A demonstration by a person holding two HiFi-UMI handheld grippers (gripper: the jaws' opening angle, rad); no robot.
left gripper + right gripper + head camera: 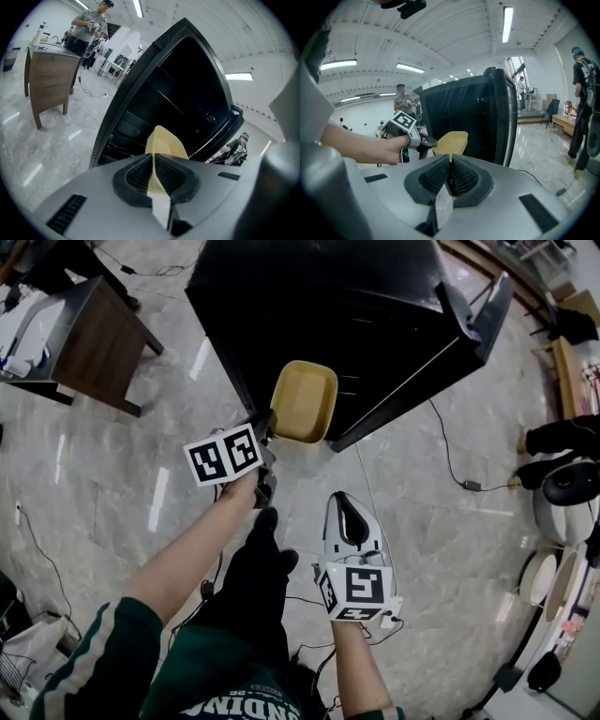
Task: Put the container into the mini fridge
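Note:
A shallow yellow container [303, 399] hangs in the air in front of the black mini fridge [356, 306], at its open front. My left gripper [267, 425] is shut on the container's near rim. In the left gripper view the container [165, 142] sticks out past the closed jaws [153, 158] toward the fridge's dark shelves [178, 93]. My right gripper [349, 514] is lower and nearer to me, shut with nothing in it. Its view shows its jaws [450, 161] together, the container [452, 139] and the left gripper [423, 140] ahead, and the fridge [459, 110] behind.
The fridge door [487, 310] stands open at the right. A wooden table [94, 343] stands on the marble floor to the left. Cables [450, 456] run across the floor by the fridge. A person [89, 26] stands beyond the table, another [583, 93] at the right.

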